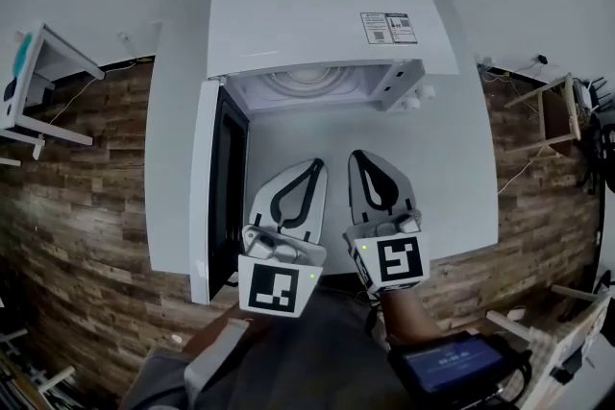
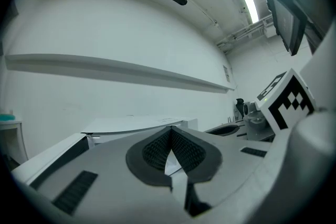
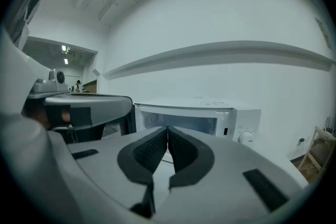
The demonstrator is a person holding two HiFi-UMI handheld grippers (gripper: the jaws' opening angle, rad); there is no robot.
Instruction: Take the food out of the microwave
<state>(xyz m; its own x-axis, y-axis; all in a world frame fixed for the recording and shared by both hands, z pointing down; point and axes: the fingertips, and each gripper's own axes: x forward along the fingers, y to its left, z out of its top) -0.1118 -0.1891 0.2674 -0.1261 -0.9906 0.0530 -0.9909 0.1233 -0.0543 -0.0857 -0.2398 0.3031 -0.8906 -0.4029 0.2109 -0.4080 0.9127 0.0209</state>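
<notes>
Step in hand, as judged: reaching toward the open microwave [image 1: 317,14] at the far end of the white counter [image 1: 452,178]. Spread the left tongs [image 1: 313,165] and right tongs [image 1: 358,156] first; both pressed together now, pinching nothing, side by side near the opening. Keep clear of the door [image 1: 217,197] swung out on the left. Go in level and low over the turntable [image 1: 309,80]. No food made out in the cavity from here; look inside before closing on anything.
</notes>
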